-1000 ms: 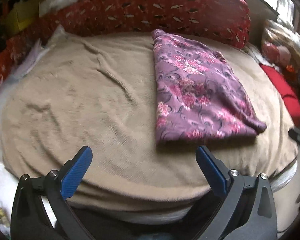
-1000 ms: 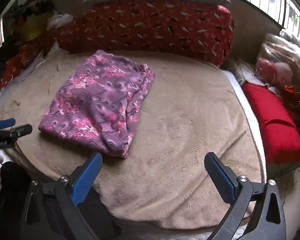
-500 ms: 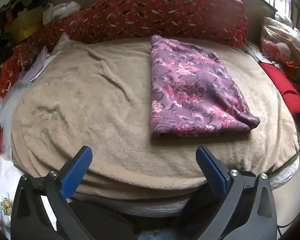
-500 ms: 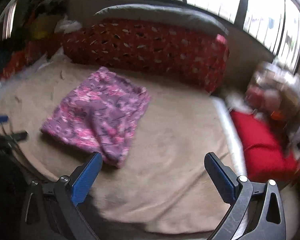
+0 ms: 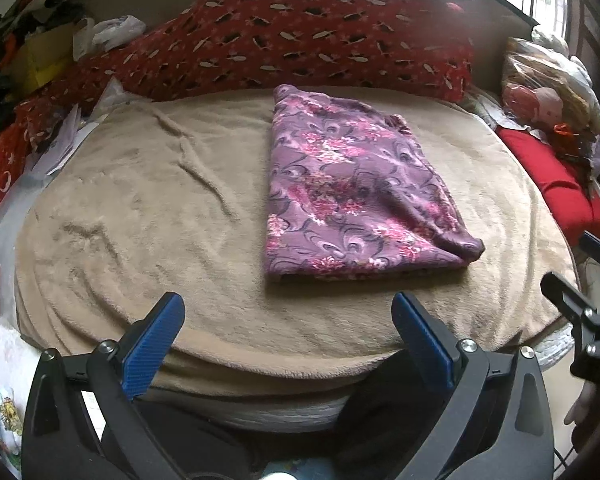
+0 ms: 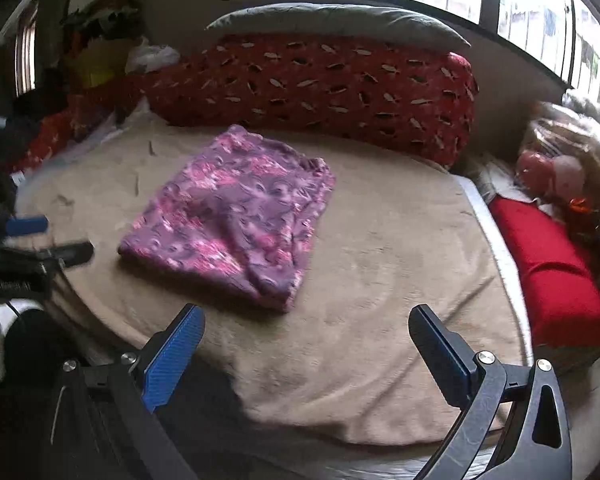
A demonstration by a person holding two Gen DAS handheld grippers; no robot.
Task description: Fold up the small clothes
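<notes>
Purple floral folded garment (image 5: 352,196) lies flat at twelve o'clock on beige fleece blanket (image 5: 148,216), looks finished; your left gripper (image 5: 288,320) and right gripper (image 6: 306,334) hover clear, jaws apart, empty.

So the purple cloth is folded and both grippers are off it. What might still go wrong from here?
1. The folded purple cloth looks loose and puffy at its near right corner, so it may spring open if nudged.
2. The beige blanket under it is soft and wrinkled; dragging on it could shift the fold.
3. The open left gripper and the open right gripper sit near the bed's edge and could snag that blanket.
</notes>
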